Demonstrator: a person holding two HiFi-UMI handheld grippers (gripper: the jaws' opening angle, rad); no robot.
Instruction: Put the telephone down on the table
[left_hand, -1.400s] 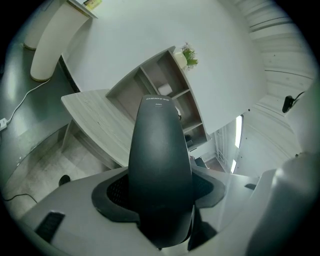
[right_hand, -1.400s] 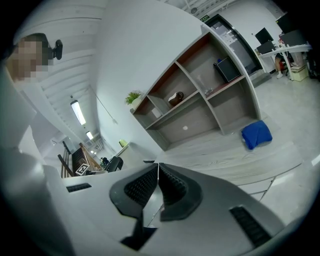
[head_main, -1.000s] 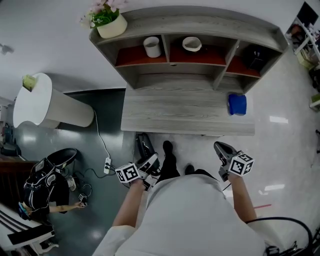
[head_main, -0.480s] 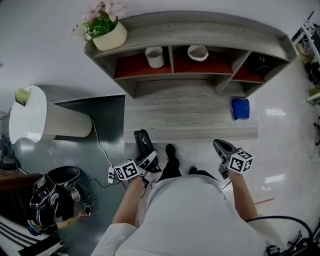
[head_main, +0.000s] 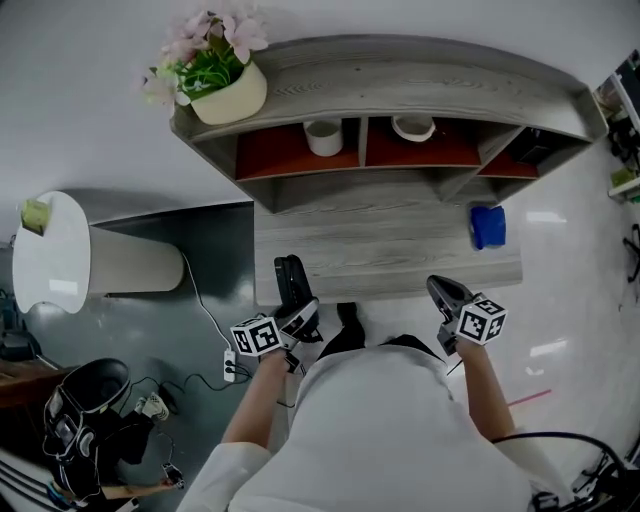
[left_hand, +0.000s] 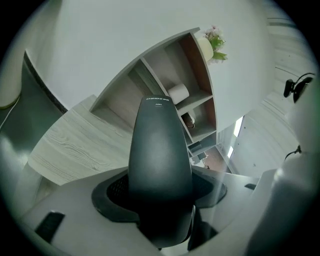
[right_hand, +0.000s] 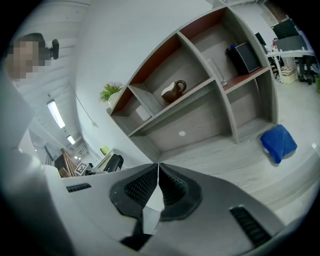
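Now, telephone (head_main: 291, 283) lower centre, at the table (head_main: 400, 250) edge.
I clamp it in the left gripper (head_main: 300, 322); right gripper (head_main: 447, 297) pinched closed.

White short-sleeved shirt (head_main: 390, 430); black-and-white marker cubes (head_main: 482, 322); pale grey shells, dark ribbed fingers (right_hand: 172, 187).

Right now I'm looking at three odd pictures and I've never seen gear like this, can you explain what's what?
No robot here: a person holds a hand-operated gripper in each hand. One picture is from a camera on the person's head, looking down; the other two are from cameras riding on the grippers. The left gripper is clamped on a dark telephone, near the front edge of the grey table. The right gripper is closed and empty. A blue item lies on the table; the shelves behind hold a cup and a bowl.
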